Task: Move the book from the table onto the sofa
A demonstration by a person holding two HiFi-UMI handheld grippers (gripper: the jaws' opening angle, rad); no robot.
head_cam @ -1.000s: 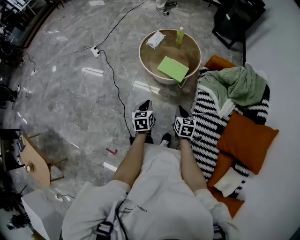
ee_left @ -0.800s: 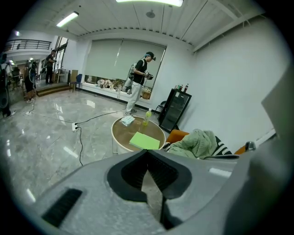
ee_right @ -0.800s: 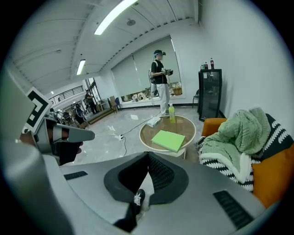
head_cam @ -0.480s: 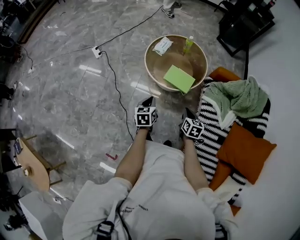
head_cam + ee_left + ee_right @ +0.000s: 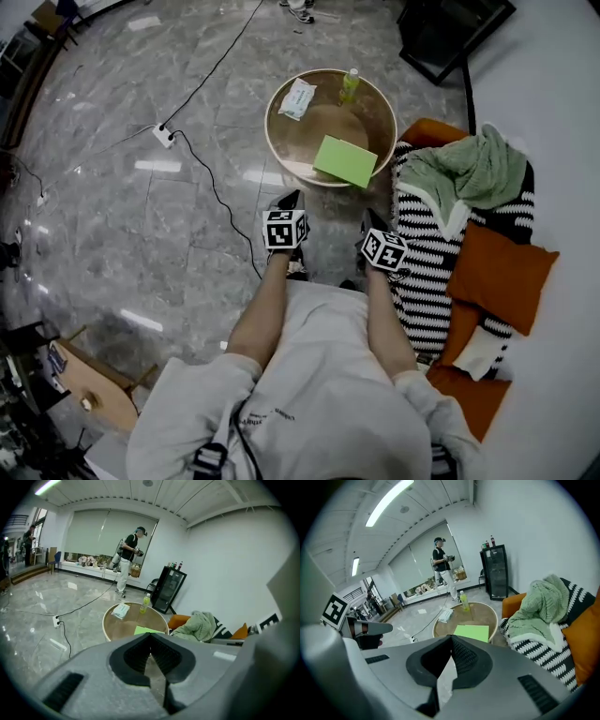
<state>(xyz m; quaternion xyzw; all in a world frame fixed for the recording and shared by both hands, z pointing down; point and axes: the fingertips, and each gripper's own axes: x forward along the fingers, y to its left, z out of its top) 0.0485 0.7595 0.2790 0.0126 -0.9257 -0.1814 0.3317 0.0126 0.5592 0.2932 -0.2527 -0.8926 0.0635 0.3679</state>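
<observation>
A power strip [image 5: 164,137] lay on the grey marble floor [image 5: 141,234] at the left, its black cable [image 5: 225,206] trailing toward the person's feet. The left claw [image 5: 290,199] was held out in front of the body over the floor, short of the counter. Its jaws were pressed together with nothing between them. Just ahead stood the round wooden counter [image 5: 323,122]. A white packet [image 5: 298,98] lay on its far left side and a yellow-green bottle [image 5: 350,84] stood upright at its far edge. The green book [image 5: 345,161] lay flat at the counter's near edge, well apart from both claws and not yet on the sofa. The right claw [image 5: 369,217] was level with the left one, beside the sofa's edge, its jaws likewise closed and empty. To the right, the orange sofa [image 5: 427,132] carried a black-and-white striped blanket [image 5: 427,262], a crumpled green throw [image 5: 473,169] on top of it, and an orange cushion [image 5: 502,281].
</observation>
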